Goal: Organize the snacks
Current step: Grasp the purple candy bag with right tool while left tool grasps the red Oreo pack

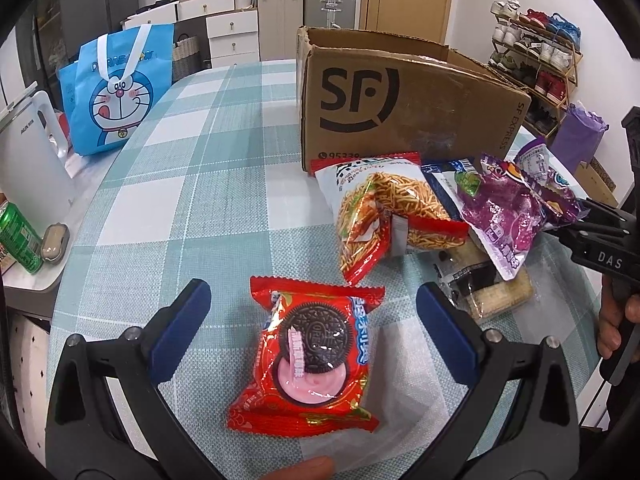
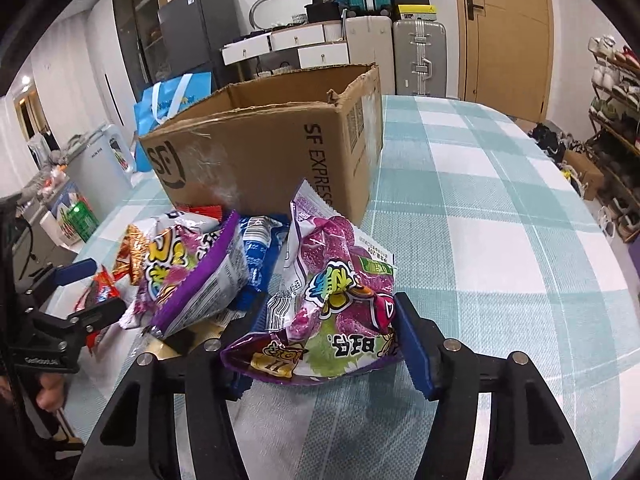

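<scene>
The right gripper (image 2: 326,332) clamps the purple snack bag (image 2: 340,280) for transfer into the cardboard box (image 2: 280,148) behind it, while the left gripper (image 1: 314,312) straddles the red cookie packet (image 1: 308,356), jaws spread.

A table under a teal-and-white checked cloth (image 2: 500,208) fills the room's middle. Beyond it, white walls, a wooden door (image 2: 506,36), white drawer units (image 1: 232,28), upright suitcases (image 2: 418,58) and a dark cabinet (image 2: 188,28). A shoe rack (image 1: 536,52) lines the side wall.
</scene>
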Demonstrator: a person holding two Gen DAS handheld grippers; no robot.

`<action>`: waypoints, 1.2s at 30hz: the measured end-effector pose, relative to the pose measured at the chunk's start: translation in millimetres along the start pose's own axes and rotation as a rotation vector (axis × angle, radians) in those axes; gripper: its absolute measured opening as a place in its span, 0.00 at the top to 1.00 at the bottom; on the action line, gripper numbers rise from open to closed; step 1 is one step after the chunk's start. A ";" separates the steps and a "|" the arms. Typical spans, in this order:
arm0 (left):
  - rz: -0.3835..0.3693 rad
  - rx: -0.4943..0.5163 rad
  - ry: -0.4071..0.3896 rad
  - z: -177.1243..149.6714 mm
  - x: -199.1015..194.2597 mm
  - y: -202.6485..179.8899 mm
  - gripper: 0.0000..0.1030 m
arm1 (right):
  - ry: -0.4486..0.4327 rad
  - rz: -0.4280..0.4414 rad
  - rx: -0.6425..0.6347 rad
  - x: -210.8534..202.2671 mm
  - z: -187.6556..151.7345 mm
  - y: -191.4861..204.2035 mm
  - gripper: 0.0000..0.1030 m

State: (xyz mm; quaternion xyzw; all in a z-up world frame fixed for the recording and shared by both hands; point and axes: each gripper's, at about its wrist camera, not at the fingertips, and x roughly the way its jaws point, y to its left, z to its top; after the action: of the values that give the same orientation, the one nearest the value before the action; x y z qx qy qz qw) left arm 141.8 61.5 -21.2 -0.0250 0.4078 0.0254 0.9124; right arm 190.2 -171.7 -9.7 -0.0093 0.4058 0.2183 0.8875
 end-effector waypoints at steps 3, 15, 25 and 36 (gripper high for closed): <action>0.001 0.001 0.001 0.0 0.2 -0.2 0.01 | -0.024 0.017 0.019 -8.3 -3.4 -3.8 0.40; 0.000 0.011 0.018 -3.1 0.0 -2.6 0.01 | -0.048 0.044 0.032 -13.7 -4.8 -10.0 0.40; -0.001 0.020 0.023 -7.5 -2.3 -4.1 0.01 | -0.041 0.046 0.026 -12.2 -5.7 -8.5 0.40; 0.042 0.048 0.047 -5.6 5.9 -8.5 0.08 | -0.037 0.050 0.029 -10.7 -5.4 -9.0 0.40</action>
State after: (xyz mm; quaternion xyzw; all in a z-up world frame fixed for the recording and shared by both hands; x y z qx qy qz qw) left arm 142.1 52.8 -29.1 0.0048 0.4303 0.0343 0.9020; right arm 183.7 -185.0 -7.0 0.0180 0.3927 0.2348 0.8890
